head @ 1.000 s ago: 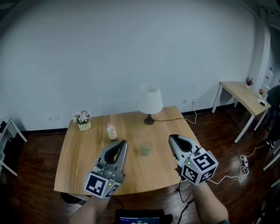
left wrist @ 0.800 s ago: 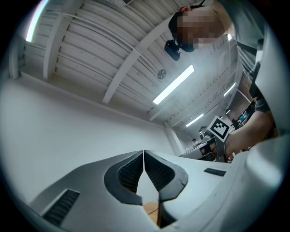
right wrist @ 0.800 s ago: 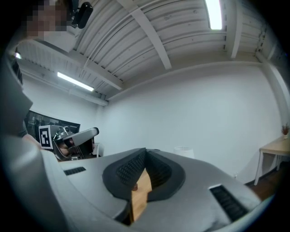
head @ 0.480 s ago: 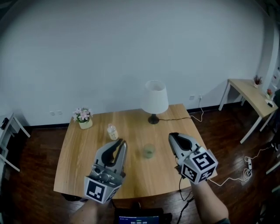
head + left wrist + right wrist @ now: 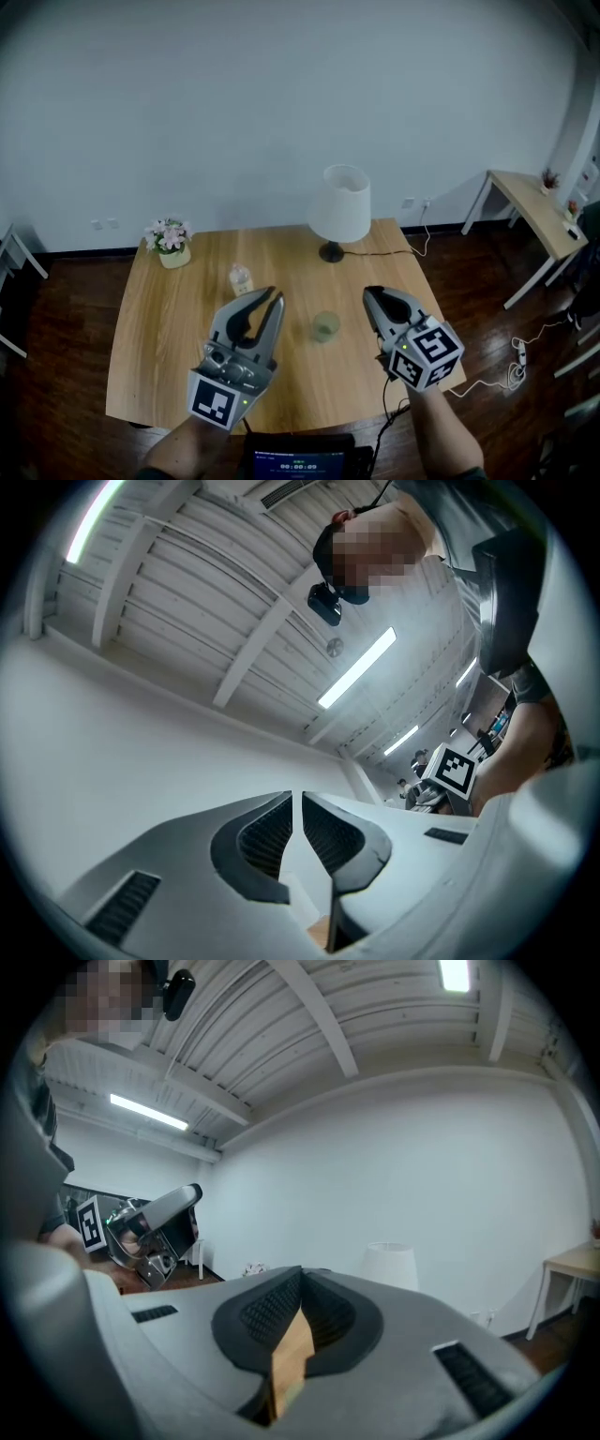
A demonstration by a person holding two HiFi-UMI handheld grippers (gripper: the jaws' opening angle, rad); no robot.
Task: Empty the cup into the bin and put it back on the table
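Looking down on a pale wooden table (image 5: 169, 375) that fills the middle of the head view, the task appears not to have started. No bin can be made out in any view, so emptying the cup and setting it back down both seem to remain.

A lamp with a white shade and dark base (image 5: 341, 204) stands at the table's far edge, upper centre of the frame.

At lower left of centre, the grey left gripper (image 5: 274, 298) is held above the near half of the table, pointing away from the person and a little to the right. In its own view its jaws lie close together with only a thin slit between them, and nothing is held there.

At lower right of centre, the grey right gripper (image 5: 371, 293) points away and a little to the left. Its jaws are fully together and hold nothing.

A small pot of pink flowers (image 5: 170, 246) sits at the table's far left corner.

The small translucent green cup (image 5: 325, 325) stands upright on the table in the middle of the frame, between the two gripper tips and apart from both. Whether it contains anything is too small to tell.

A small clear bottle (image 5: 240, 278) stands left of the cup.
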